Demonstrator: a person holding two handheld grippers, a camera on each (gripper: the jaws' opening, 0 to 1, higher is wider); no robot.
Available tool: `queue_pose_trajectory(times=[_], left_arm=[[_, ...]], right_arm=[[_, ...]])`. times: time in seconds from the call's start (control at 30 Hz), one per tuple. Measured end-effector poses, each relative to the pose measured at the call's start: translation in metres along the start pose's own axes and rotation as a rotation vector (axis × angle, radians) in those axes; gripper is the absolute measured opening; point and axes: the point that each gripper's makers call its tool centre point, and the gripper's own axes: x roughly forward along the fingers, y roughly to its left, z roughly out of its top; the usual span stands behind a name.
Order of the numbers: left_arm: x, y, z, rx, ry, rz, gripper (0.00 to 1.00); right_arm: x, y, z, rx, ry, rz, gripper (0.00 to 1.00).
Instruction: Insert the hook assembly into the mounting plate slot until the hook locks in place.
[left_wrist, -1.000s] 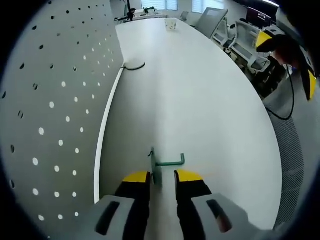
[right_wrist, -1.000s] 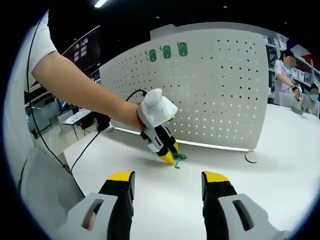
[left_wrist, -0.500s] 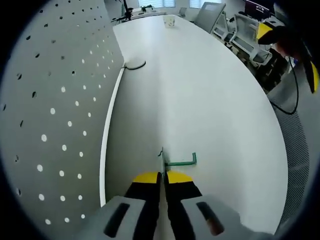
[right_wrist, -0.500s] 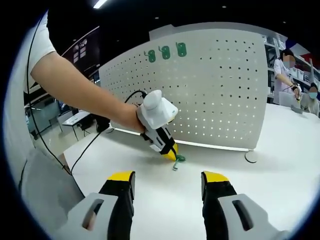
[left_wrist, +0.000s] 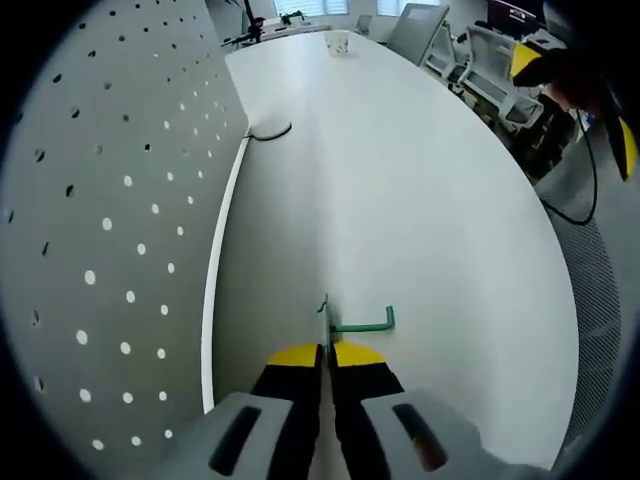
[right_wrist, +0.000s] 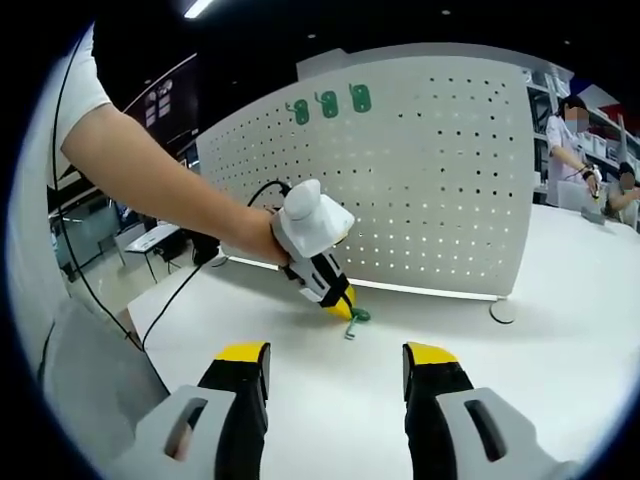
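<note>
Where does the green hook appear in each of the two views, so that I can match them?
Left gripper view: green hook low at centre, clamped between the left gripper jaws, on the white table.
Right gripper view: green hook at centre, at the left gripper tips.
Shared landmark: white pegboard.

Green hook assembly down on the white table, pegboard mounting plate standing upright.
The hook's flat back plate is pinched between yellow-tipped jaws, its L-shaped wire arm pointing away from the perforated white plate, close to the plate's bottom edge. Three green hooks already hang near the plate's top edge.
</note>
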Motion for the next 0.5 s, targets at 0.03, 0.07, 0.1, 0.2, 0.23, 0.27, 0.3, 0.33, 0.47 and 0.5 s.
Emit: queue_pose_trajectory(times=[0.03,0.07,0.1,0.2,0.23,0.27,0.3,0.33,0.47,0.5], left_arm=[[0.000,0.000,0.000,-0.006,-0.001,-0.001,0.03],[0.000,0.001,0.000,-0.010,-0.003,-0.002,0.03],[0.000,0.001,0.000,-0.020,-0.003,-0.003,0.03],[-0.003,0.002,0.003,-0.005,-0.014,0.009,0.03],[-0.005,0.003,0.008,-0.035,-0.046,0.011,0.03],[-0.007,0.003,0.012,-0.063,-0.067,0.003,0.03],[-0.010,0.006,0.013,-0.057,-0.066,0.009,0.03],[-0.011,0.007,0.013,-0.054,-0.068,0.013,0.03],[-0.019,0.010,0.020,-0.068,-0.112,0.023,0.02],[-0.020,0.009,0.020,-0.070,-0.118,0.021,0.02]], right_arm=[[0.000,0.000,0.000,0.001,0.000,0.002,0.52],[0.000,0.000,0.000,0.001,0.001,0.002,0.52],[0.000,0.000,0.000,-0.001,0.002,0.001,0.52],[0.001,0.000,-0.001,0.005,0.005,0.002,0.53],[0.000,0.001,-0.001,0.004,0.006,0.002,0.53],[0.001,0.000,-0.001,0.005,0.005,0.002,0.53],[0.000,0.001,-0.001,0.005,0.006,0.001,0.53],[0.001,0.001,-0.002,0.005,0.008,0.002,0.53],[0.001,0.001,-0.002,0.004,0.012,0.001,0.53],[0.001,0.001,-0.002,0.006,0.012,0.002,0.53]])
